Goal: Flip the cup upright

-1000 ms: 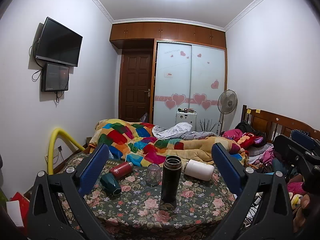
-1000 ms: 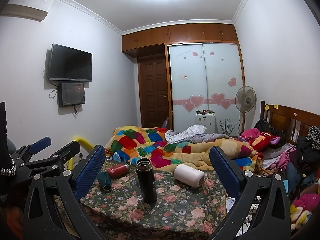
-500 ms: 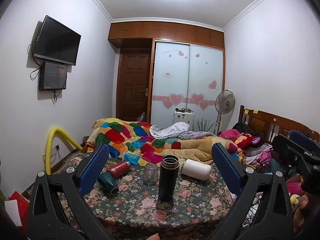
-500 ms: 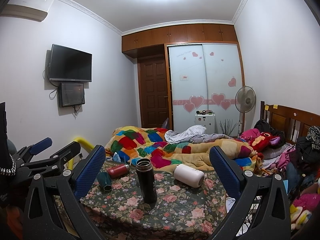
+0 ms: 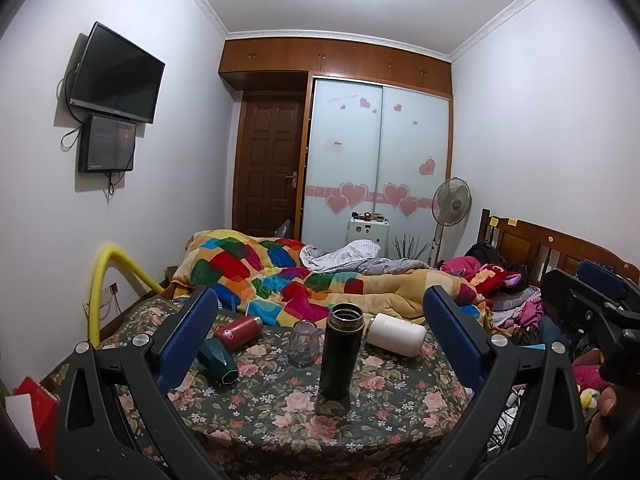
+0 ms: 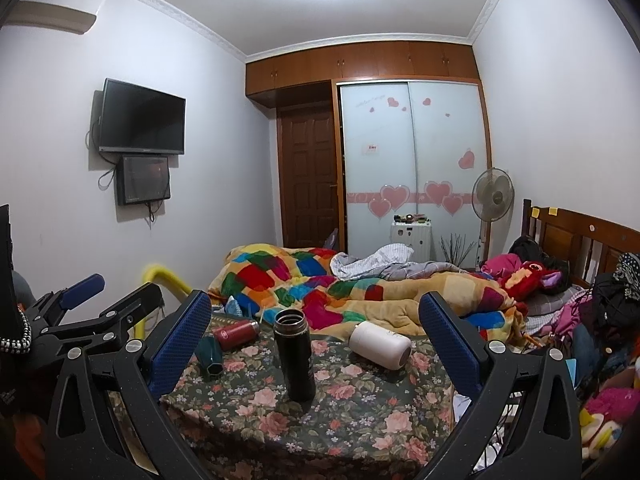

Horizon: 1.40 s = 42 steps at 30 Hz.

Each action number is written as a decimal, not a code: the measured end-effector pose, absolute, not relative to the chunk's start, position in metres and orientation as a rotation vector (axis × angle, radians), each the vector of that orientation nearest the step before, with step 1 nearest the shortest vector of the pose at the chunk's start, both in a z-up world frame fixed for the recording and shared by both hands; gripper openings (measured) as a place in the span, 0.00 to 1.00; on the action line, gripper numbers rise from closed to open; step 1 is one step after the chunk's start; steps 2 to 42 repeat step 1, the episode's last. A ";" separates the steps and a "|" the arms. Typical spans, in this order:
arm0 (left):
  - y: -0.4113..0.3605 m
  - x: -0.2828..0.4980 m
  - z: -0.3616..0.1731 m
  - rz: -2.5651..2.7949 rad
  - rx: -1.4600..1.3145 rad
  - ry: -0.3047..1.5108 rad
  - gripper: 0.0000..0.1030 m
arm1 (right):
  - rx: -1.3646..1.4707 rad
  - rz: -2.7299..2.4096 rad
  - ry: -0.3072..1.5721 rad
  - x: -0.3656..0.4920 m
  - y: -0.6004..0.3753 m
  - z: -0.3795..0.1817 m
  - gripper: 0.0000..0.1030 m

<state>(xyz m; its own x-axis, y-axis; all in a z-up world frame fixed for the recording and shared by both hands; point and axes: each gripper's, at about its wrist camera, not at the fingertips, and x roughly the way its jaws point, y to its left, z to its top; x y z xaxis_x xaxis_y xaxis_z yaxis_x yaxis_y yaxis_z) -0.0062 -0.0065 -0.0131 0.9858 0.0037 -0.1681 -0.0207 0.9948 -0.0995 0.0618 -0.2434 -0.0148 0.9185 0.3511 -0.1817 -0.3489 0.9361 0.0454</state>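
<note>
No readable writing on cups [image 5: 391, 334].

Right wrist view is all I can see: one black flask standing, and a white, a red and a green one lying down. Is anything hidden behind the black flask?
Observer: Yes. The left wrist view shows a clear glass cup on the table, just beyond the black flask.
Operator: Is it upright?
Observer: It looks mouth-down, with the narrower end on top, though the glass is small in the picture.
Operator: Is it touching the red one?
Observer: No. It stands apart from the red bottle, between that and the white bottle.
</note>
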 end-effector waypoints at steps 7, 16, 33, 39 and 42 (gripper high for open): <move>-0.003 -0.005 -0.014 0.016 -0.106 0.172 1.00 | 0.006 0.361 0.195 0.063 -0.240 -0.016 1.00; -0.003 -0.005 -0.014 0.016 -0.106 0.172 1.00 | 0.006 0.361 0.195 0.063 -0.240 -0.016 1.00; -0.003 -0.005 -0.014 0.016 -0.106 0.172 1.00 | 0.006 0.361 0.195 0.063 -0.240 -0.016 1.00; -0.003 -0.005 -0.014 0.016 -0.106 0.172 1.00 | 0.006 0.361 0.195 0.063 -0.240 -0.016 1.00; -0.003 -0.005 -0.014 0.016 -0.106 0.172 1.00 | 0.006 0.361 0.195 0.063 -0.240 -0.016 1.00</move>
